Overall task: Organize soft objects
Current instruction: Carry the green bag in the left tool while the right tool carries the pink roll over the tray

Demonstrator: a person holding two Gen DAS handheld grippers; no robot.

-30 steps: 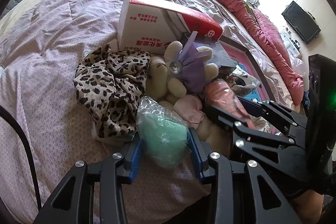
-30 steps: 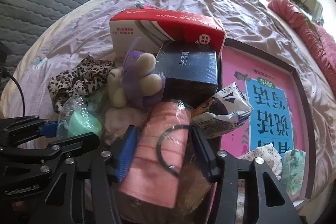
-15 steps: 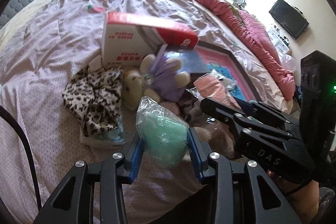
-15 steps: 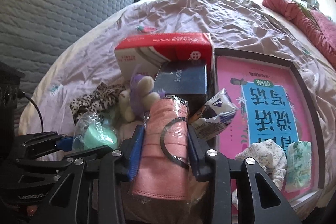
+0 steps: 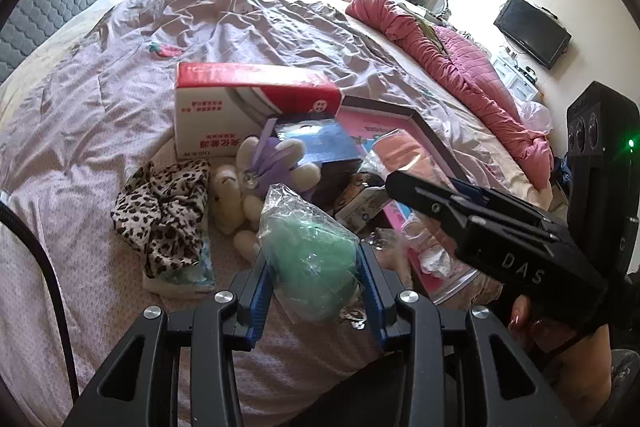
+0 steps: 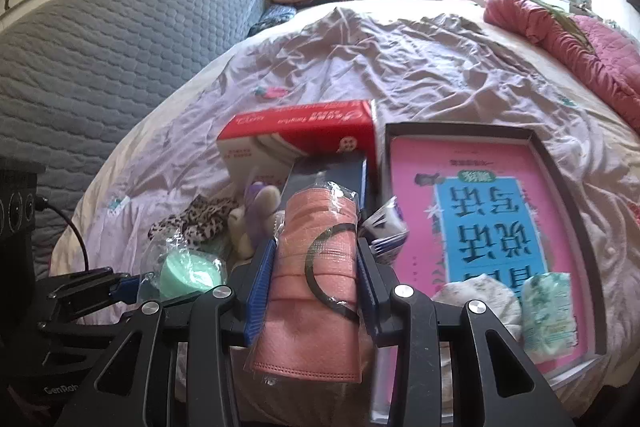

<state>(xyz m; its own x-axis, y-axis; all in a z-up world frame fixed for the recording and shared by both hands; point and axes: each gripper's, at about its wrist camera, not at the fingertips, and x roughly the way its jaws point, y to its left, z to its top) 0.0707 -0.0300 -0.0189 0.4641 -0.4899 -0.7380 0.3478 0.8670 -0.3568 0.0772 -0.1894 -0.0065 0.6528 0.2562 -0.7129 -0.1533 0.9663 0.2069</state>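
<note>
I am working over a wide bed (image 5: 280, 27) in a sunlit bedroom, its mauve sheet lying rumpled under a heap of small things. My left tool (image 5: 312, 275) is pinching a green bundle (image 5: 308, 259) in crinkly clear plastic, held above the sheet, and my right tool (image 6: 316, 275) is squeezing a pink pack (image 6: 316, 267), ribbed and film-wrapped, with a thin black loop across it. Both are giving under the pads, so I judge I should be keeping the pressure light and carrying them level, lest the slick film slide out. The pink-lined tray (image 6: 560, 163) with two soft pieces already in it looks the likely home. Around lie a leopard-print cloth (image 5: 164, 203), a purple plush toy (image 5: 272, 163) and a stiff red-and-white box (image 5: 240, 99).
</note>
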